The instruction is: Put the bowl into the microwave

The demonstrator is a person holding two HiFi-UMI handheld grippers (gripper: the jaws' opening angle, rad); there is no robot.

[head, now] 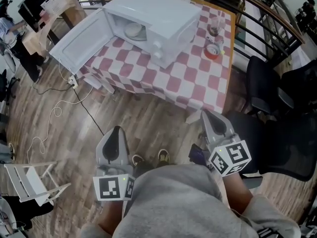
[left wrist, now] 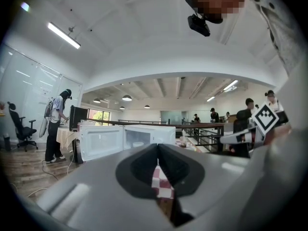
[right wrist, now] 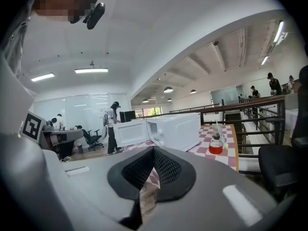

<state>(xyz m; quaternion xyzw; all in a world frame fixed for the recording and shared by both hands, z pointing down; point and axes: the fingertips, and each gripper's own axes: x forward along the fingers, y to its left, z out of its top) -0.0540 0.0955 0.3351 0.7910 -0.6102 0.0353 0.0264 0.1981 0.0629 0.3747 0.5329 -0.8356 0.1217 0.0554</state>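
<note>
One checked table [head: 198, 83]. One white microwave [head: 168, 19] by its left edge, door wide open. Two more, well back from the near edge: left gripper [head: 117, 129] and right gripper [head: 208, 114], both clenched on nothing. One bowl [head: 133, 31] inside the microwave.

An open-plan office: a desk with a monitor [head: 33, 1] at upper left, a black office chair [head: 290, 133] at right, glass partition walls [right wrist: 91, 110], ceiling strip lights [left wrist: 63, 35].
</note>
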